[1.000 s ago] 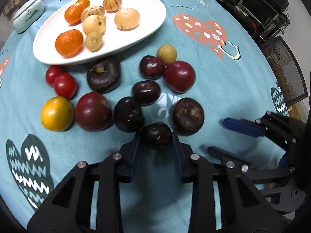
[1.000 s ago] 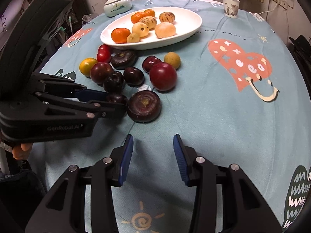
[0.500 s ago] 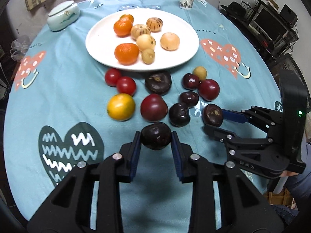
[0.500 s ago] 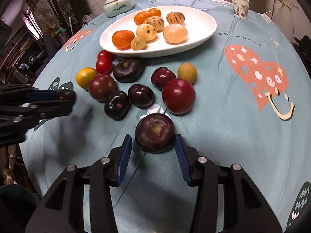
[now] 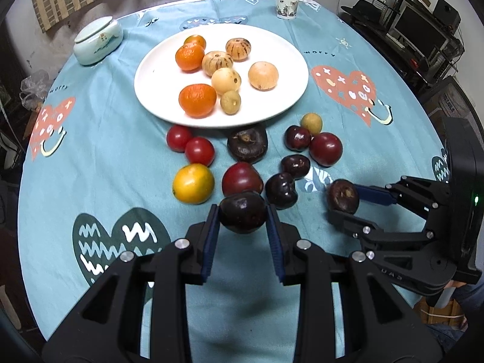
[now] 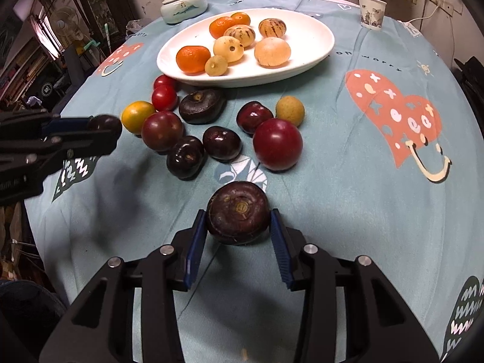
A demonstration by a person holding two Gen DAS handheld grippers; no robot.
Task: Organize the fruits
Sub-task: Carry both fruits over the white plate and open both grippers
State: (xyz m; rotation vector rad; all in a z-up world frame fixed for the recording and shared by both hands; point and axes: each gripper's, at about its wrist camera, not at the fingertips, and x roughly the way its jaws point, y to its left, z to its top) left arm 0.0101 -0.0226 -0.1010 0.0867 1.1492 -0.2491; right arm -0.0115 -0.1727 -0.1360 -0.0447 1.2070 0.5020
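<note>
My left gripper (image 5: 242,211) is shut on a dark plum (image 5: 242,220) and holds it above the teal cloth, near the front of the loose fruit. Seen from the right wrist, that plum (image 6: 104,124) hangs at the left. The jaws of my right gripper (image 6: 239,220) are closing, and both pads touch a flat dark purple fruit (image 6: 239,211) on the cloth. A white plate (image 5: 272,42) behind holds oranges and pale round fruits. Between the plate and the grippers lie red tomatoes (image 5: 199,151), a yellow-orange fruit (image 5: 193,183), a red plum (image 5: 326,148) and several dark plums.
A lidded ceramic jar (image 5: 98,40) stands at the back left and a paper cup (image 5: 286,4) at the back edge. The round table's rim curves close on both sides. Shelves with a monitor (image 5: 420,30) stand beyond the right edge.
The left gripper rose and drew back with its plum. The right gripper moved forward until the flat dark fruit sat between its pads, then narrowed onto it.
</note>
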